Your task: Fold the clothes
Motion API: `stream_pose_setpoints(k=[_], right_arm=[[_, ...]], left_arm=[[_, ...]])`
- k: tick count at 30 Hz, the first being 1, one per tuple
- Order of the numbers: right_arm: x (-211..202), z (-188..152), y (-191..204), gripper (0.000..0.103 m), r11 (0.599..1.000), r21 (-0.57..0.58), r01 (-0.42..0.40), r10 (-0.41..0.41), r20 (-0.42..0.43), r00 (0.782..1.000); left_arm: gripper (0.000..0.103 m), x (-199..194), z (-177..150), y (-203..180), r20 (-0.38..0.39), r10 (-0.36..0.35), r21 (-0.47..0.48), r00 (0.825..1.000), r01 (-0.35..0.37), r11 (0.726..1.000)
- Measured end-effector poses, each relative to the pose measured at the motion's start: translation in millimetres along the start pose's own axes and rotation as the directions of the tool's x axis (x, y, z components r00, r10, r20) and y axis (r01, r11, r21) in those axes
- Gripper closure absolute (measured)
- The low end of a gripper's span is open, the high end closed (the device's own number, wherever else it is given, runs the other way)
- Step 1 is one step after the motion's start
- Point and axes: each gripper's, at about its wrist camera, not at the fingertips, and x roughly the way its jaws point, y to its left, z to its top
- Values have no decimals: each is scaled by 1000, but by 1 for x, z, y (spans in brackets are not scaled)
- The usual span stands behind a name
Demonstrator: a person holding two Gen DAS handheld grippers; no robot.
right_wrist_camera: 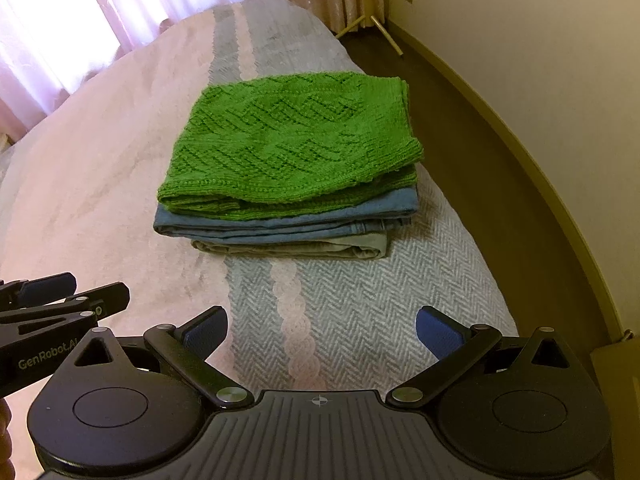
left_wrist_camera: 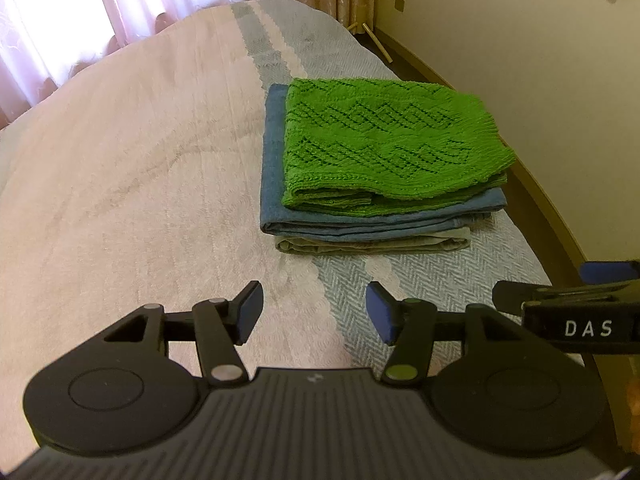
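A folded green knit sweater [left_wrist_camera: 384, 144] [right_wrist_camera: 288, 144] tops a neat stack on the bed. Under it lie folded blue jeans [left_wrist_camera: 360, 220] [right_wrist_camera: 280, 226] and a folded olive garment [left_wrist_camera: 372, 245] [right_wrist_camera: 300, 249]. My left gripper [left_wrist_camera: 314, 312] hovers over the bedspread short of the stack, open, with nothing between its blue pads. My right gripper [right_wrist_camera: 322, 334] hangs beside it, also open and empty, nearer the bed's right side. Each gripper shows at the edge of the other's view: the right gripper [left_wrist_camera: 568, 300] and the left gripper [right_wrist_camera: 60, 296].
The bed carries a pink plush blanket [left_wrist_camera: 120, 200] on the left and a grey herringbone spread [right_wrist_camera: 380, 312] on the right. Pink curtains [left_wrist_camera: 60, 20] hang behind. A dark floor strip [right_wrist_camera: 500, 160] and cream wall run along the bed's right edge.
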Motion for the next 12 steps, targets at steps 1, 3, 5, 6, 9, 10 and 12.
stream_pose_setpoints(k=[1, 3, 5, 6, 9, 10, 12], right_arm=[[1, 1, 0, 0, 1000, 1, 1, -1, -2, 1000], [3, 2, -1, 0, 1000, 3, 4, -4, -6, 1000], [6, 3, -2, 0, 1000, 7, 6, -6, -10, 1000], [7, 3, -2, 0, 1000, 8, 8, -8, -12, 1000], [8, 4, -2, 0, 1000, 9, 13, -13, -14, 1000], [9, 4, -2, 0, 1000, 8, 14, -14, -14, 1000], [10, 5, -2, 0, 1000, 9, 17, -17, -15, 1000]], left_arm=[[50, 2, 1, 0, -1, 0, 0, 1000, 0, 1000], [50, 4, 2, 0, -2, -2, 2, 1000, 2, 1000], [50, 6, 3, 0, -1, -4, 4, 1000, 4, 1000], [50, 7, 3, 0, -1, -6, 5, 1000, 6, 1000], [50, 10, 5, 0, 8, -7, 7, 1000, 7, 1000], [50, 10, 5, 0, 12, -5, 7, 1000, 5, 1000], [50, 11, 6, 0, 19, -2, 10, 1000, 2, 1000]])
